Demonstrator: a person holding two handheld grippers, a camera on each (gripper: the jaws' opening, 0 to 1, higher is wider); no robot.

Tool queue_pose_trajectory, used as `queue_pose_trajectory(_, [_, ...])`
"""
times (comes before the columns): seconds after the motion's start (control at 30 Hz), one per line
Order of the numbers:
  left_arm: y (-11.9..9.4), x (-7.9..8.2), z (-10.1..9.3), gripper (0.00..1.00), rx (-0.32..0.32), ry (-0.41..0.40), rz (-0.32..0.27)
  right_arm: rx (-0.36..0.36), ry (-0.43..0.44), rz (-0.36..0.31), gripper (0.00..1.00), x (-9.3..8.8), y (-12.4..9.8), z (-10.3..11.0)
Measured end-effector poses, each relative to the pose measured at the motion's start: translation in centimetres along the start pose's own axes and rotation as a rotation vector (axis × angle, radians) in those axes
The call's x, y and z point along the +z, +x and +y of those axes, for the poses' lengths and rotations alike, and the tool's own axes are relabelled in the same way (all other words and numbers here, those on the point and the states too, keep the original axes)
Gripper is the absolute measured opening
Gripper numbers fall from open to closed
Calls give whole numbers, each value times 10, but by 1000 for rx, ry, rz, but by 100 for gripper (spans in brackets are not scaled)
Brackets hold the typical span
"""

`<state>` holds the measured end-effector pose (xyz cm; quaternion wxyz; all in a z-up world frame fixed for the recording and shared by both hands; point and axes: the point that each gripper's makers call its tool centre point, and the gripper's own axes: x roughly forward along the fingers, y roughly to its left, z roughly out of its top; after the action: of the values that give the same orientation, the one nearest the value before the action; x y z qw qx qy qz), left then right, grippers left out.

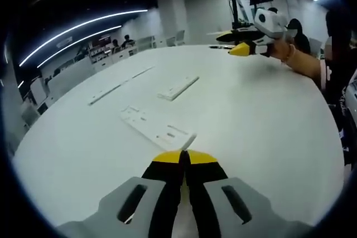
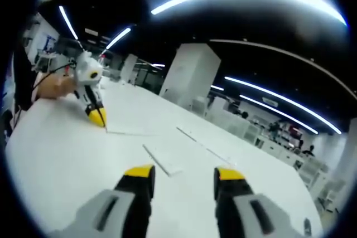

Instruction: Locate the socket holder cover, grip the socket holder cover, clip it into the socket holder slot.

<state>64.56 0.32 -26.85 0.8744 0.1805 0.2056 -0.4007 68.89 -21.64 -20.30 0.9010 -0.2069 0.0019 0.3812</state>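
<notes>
The left tool [image 1: 184,157] is clenched, its yellow tips pressed together with nothing between them, low over the white tabletop [image 1: 268,126]. Just ahead of the tips lies a flat white plate [image 1: 158,128] with small cut-outs, which I take to be the socket holder. Its long axis runs from near the tips away to the upper left of the left gripper view, and it lies flat. Beyond it a shorter white strip [image 1: 178,88], likely the cover, lies at a slant, its long axis running toward the upper right. Further left, two thin strips [image 1: 120,86] lie end to end.

The right tool [image 2: 184,173] is released, jaws well apart and holding nothing, raised above the tabletop. In the right gripper view a narrow strip [image 2: 160,161] lies ahead of its jaws, running away to the upper left.

The risks from here: all the parts are white on white and thin, so the wrong piece could be picked. A flat strip offers little edge, so the jaws may slide over it or push it across the smooth surface. If the cover is lifted at a skew to the slot, it may jam or fail to clip, and the unheld plate could shift under pressure.
</notes>
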Motion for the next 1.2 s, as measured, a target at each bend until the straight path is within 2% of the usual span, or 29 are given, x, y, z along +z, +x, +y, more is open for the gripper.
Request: queue_pose_trajectory(1.2, [7, 3, 11, 3, 67, 17, -42, -3, -8, -1, 44, 1, 0, -1])
